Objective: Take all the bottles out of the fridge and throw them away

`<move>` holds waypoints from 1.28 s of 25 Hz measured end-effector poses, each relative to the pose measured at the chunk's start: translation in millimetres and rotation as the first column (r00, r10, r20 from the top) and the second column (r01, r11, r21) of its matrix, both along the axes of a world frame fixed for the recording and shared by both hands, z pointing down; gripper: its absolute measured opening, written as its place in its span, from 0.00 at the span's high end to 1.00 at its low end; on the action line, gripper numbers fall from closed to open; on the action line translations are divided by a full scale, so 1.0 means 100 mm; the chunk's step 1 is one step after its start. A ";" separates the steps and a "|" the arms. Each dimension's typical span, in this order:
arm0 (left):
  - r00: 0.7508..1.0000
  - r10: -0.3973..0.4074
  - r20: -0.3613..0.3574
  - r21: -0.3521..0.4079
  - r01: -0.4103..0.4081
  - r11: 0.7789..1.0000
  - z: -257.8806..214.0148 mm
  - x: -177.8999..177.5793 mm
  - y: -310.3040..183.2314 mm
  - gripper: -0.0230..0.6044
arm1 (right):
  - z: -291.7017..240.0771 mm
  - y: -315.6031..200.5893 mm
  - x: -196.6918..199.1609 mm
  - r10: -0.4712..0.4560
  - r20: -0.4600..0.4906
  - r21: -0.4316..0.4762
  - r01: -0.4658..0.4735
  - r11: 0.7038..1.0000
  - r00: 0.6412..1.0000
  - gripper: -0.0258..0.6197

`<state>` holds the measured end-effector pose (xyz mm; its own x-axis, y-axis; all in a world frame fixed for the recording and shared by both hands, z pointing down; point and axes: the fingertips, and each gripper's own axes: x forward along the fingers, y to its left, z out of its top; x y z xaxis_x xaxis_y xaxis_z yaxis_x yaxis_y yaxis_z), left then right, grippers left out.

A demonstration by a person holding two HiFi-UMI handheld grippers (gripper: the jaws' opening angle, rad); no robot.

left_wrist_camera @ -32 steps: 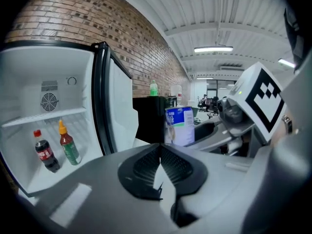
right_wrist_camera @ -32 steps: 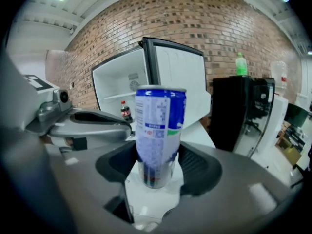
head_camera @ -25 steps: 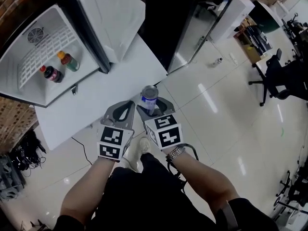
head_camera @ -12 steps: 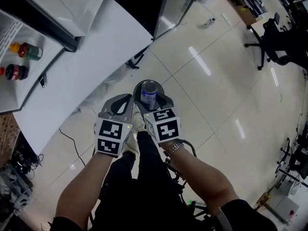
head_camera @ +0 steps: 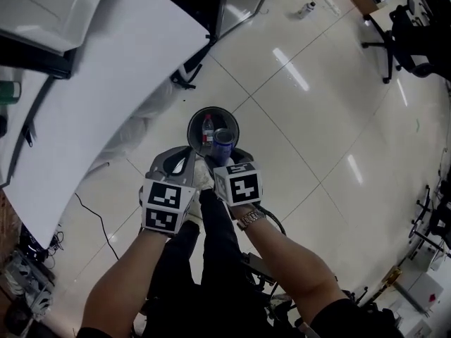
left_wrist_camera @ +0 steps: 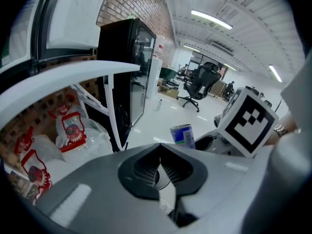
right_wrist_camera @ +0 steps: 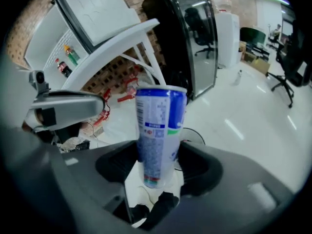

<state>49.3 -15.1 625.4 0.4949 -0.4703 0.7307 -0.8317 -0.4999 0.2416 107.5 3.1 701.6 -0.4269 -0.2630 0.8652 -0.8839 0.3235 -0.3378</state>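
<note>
Bottle [head_camera: 223,141], blue and white with a silver top, shows over the round dark bin [head_camera: 194,120] in the head view, with the left gripper [head_camera: 179,162] pinched together on nothing and the right gripper [head_camera: 225,155] clamped on its lower half.

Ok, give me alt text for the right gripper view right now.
The right gripper holds a blue can upright between its jaws. Behind it at left is the left gripper, and further back an open white fridge with two bottles inside.
</note>
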 end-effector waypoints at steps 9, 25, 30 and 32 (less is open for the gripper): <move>1.000 0.020 0.007 -0.082 -0.019 0.996 0.87 0.23 -0.05 0.96 | 1.08 -0.06 0.21 0.073 -0.006 -0.120 -0.073 0.990 0.997 0.55; 0.998 0.042 0.035 -0.144 -0.037 0.989 1.66 0.24 -0.03 0.96 | 2.26 -0.05 0.29 0.151 -0.059 -0.199 -0.160 0.967 0.987 0.54; 0.998 0.039 0.046 -0.143 -0.032 0.989 1.68 0.22 -0.04 0.96 | 2.31 -0.08 0.43 0.178 -0.086 -0.165 -0.190 0.968 0.980 0.57; 0.998 0.029 0.055 -0.138 -0.021 0.990 1.68 0.18 -0.05 0.96 | 2.27 -0.06 0.42 0.182 -0.081 -0.166 -0.193 0.967 0.980 0.59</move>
